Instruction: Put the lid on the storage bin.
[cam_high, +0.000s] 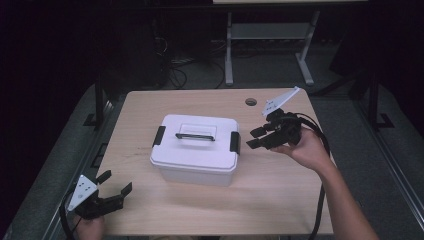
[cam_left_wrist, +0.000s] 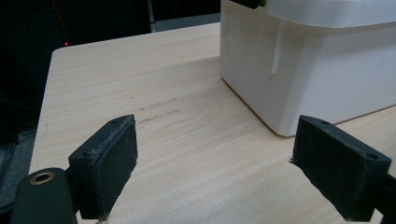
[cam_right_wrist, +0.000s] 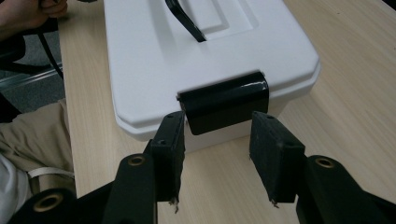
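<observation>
A white lidded storage box (cam_high: 195, 148) with a black carry handle (cam_high: 195, 136) stands in the middle of the wooden table (cam_high: 270, 200). A black latch sits at each short end. My right gripper (cam_high: 254, 138) hovers just right of the box's right latch (cam_high: 235, 142), jaws open and pointing at it. In the right gripper view that latch (cam_right_wrist: 224, 103) lies just beyond the open fingertips (cam_right_wrist: 171, 154), with nothing between them. My left gripper (cam_high: 116, 182) rests near the table's front left corner, jaws wide open and empty. In the left gripper view the box's corner (cam_left_wrist: 280, 79) stands ahead to the right.
A round cable hole (cam_high: 251, 102) sits in the table's far right part. A second table's metal legs (cam_high: 230, 50) stand behind on the dark floor. Cables trail from both grippers off the front edge.
</observation>
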